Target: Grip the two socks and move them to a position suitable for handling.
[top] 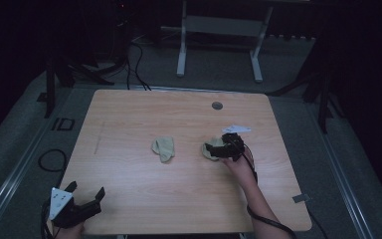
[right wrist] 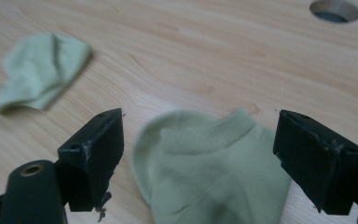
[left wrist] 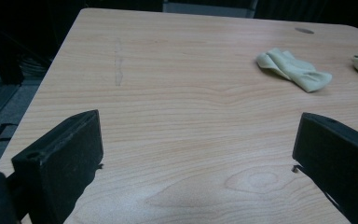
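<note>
- Pale green knitted ankle sock, lying flat on the light wooden table, right of centre, directly under the right gripper.
- Between the two black jaws of the right gripper in its own view, both spread wide, with nothing clamped; ribbed cuff pointing away from the camera.
- Probably very light and limp: no stiffness, likely to fold and hang down when lifted, with little risk of damage.
- Fabric not slippery, so a moderate pinch likely enough; a thin single layer possibly hard to catch against the flat wood.
- Best place to pinch, by judgement: the ribbed cuff edge, thicker and slightly raised, or a fold of the body gathered between the jaws.
- Left gripper at the near left corner of the table, well apart from the sock, jaws also wide apart and empty, as seen in the left gripper view.
- Farther off, second pale green sock, crumpled, near the middle of the table, apart from the first one.
- Beyond that, small round hole in the tabletop near the far edge.
</note>
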Motion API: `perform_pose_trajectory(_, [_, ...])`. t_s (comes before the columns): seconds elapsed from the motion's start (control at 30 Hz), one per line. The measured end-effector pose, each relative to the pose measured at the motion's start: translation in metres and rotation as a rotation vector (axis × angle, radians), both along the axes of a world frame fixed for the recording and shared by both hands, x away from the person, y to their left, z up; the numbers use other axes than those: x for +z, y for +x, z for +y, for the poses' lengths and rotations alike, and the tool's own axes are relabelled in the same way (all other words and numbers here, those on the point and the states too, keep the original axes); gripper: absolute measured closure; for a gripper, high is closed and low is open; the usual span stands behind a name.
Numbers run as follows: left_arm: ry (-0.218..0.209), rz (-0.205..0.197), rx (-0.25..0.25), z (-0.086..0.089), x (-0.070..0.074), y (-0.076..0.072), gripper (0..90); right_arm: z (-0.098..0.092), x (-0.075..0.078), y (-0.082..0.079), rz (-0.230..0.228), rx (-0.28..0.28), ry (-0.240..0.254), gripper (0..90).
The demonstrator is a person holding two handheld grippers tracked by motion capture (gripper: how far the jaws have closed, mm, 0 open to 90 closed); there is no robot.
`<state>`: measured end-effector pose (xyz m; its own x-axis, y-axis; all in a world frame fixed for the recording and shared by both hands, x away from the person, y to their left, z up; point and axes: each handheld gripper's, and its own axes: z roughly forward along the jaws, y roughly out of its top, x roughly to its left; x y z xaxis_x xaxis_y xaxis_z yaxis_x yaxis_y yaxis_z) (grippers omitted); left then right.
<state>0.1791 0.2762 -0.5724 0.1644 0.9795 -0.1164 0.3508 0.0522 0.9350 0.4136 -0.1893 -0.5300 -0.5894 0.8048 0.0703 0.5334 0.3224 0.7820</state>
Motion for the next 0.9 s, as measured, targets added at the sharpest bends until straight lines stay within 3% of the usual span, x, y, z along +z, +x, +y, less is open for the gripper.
perform_pose_trajectory(0.07, [-0.001,0.002,0.001,0.000,0.000,0.000,1.8,0.006,-0.013,0.005,0.026,-0.008,-0.019,17.5])
perform_pose_trajectory(0.33, [-0.008,0.016,-0.003,0.000,-0.002,0.001,1.8,0.012,-0.033,0.012,0.042,-0.041,-0.058,18.3])
perform_pose_trajectory(0.5, [-0.027,0.024,-0.001,0.002,-0.003,0.002,1.8,0.016,-0.038,0.010,0.009,-0.032,-0.136,21.0])
perform_pose_trajectory(0.8, [-0.021,0.017,0.018,0.001,0.000,0.000,1.8,0.017,-0.040,0.002,-0.008,-0.065,-0.117,27.4])
perform_pose_trajectory(0.87, [-0.019,0.018,0.029,0.001,0.001,-0.001,1.8,0.020,-0.039,-0.001,-0.012,-0.064,-0.115,37.7])
perform_pose_trajectory(0.9, [-0.019,0.018,0.029,0.001,0.001,-0.001,1.8,0.020,-0.039,-0.001,-0.012,-0.064,-0.115,37.7])
